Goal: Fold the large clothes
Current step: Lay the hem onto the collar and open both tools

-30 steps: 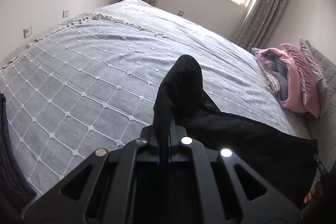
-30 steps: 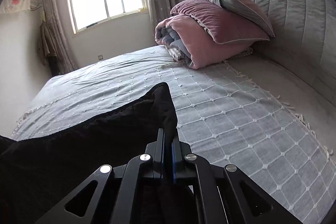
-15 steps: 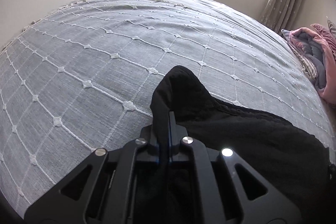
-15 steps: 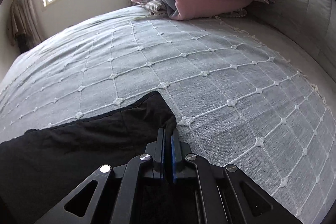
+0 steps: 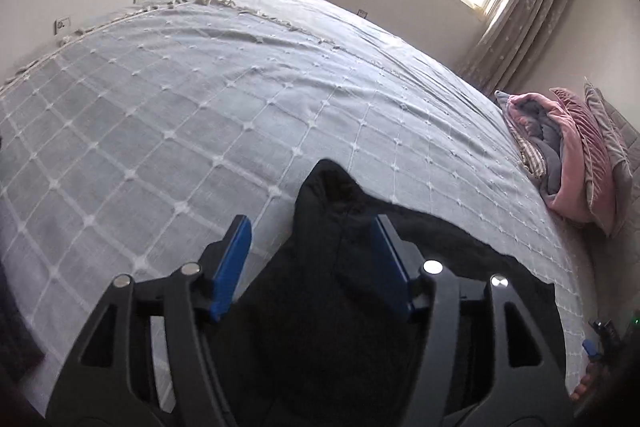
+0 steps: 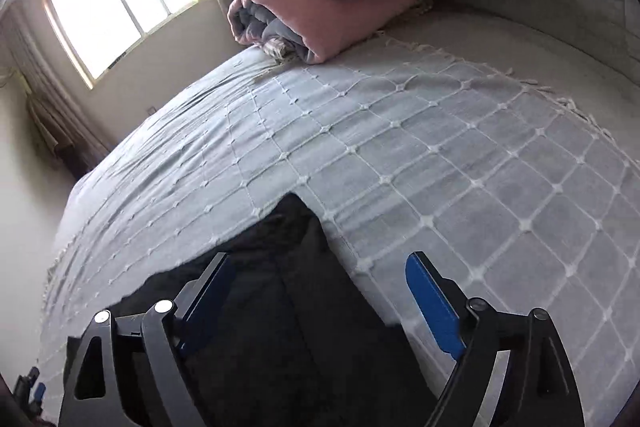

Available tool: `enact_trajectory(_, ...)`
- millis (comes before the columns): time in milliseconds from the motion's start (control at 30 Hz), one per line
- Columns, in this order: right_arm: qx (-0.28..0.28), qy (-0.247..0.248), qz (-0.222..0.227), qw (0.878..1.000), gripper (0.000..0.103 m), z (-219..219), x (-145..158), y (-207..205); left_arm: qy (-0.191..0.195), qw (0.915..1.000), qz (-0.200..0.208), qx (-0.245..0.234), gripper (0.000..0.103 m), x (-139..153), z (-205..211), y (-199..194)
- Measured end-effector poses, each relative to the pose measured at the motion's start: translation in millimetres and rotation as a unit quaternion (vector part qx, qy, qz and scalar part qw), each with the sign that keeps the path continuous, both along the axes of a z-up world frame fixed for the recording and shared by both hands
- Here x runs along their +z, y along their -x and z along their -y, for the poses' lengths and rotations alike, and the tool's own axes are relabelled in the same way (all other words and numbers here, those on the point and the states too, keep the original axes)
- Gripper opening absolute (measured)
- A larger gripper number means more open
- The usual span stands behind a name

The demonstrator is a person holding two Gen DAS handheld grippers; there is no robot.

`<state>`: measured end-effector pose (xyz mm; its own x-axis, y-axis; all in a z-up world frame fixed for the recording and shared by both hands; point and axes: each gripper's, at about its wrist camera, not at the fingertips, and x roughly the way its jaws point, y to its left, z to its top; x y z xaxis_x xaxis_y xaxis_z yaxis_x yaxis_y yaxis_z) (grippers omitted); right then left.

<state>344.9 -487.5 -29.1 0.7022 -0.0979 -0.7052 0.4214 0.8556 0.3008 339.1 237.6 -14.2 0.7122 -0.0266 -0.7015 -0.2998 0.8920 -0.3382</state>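
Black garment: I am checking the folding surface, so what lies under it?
The black garment lies on the grey quilted bedspread. Whatever the cloth itself covers cannot be seen.

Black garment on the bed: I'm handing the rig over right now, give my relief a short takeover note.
Left claw: jaws opening, the pads clear of the cloth; a raised corner of the black garment sits between them, unheld.
Right claw: jaws opening too; the garment's other corner lies between them, loose.
Garment: on the grey bedspread, near edge, both corners pointing toward the window side.
Pink bedding pile: by the headboard, well away.
Done: both corners laid on the bed and let go.
Left: folds not visible from here; check the lay, re-grip and continue folding.
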Motion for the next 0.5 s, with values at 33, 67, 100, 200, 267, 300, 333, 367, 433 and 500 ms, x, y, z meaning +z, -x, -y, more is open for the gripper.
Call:
enact_trajectory(33,0.007,-0.006,-0.013,1.000,0.088,0,0,19,0.001,1.0000,0.000,-0.002,0.063,1,-1,18)
enact_trajectory(67,0.007,-0.013,-0.023,1.000,0.088,0,-2,42,-0.004,0.9999,-0.009,-0.004,0.063,1,-2,40)
enact_trajectory(100,0.000,-0.017,-0.024,1.000,0.088,1,-4,68,-0.003,0.9999,-0.015,-0.002,0.063,-1,-4,58)
enact_trajectory(200,0.008,-0.018,-0.016,1.000,0.087,1,-8,127,0.031,0.9991,-0.026,0.012,0.063,-13,-16,108)
enact_trajectory(267,0.024,-0.021,-0.013,0.999,0.078,-4,-12,158,0.042,0.9980,-0.039,0.024,0.063,-23,-18,133)
enact_trajectory(300,0.028,-0.019,-0.012,0.999,0.077,-8,-13,167,0.038,0.9979,-0.044,0.027,0.063,-27,-18,142)
enact_trajectory(333,0.027,-0.011,-0.015,0.999,0.075,-11,-18,177,0.034,0.9979,-0.049,0.024,0.063,-32,-18,147)
enact_trajectory(367,0.022,-0.001,-0.021,1.000,0.073,-11,-24,184,0.029,0.9979,-0.057,0.014,0.063,-38,-15,151)
enact_trajectory(433,0.009,0.002,-0.038,0.999,0.073,-5,-39,188,0.015,0.9972,-0.073,-0.008,0.059,-49,-8,155)
enact_trajectory(500,-0.004,-0.023,-0.051,0.998,0.072,11,-52,189,-0.005,0.9977,-0.067,-0.010,0.059,-54,-6,161)
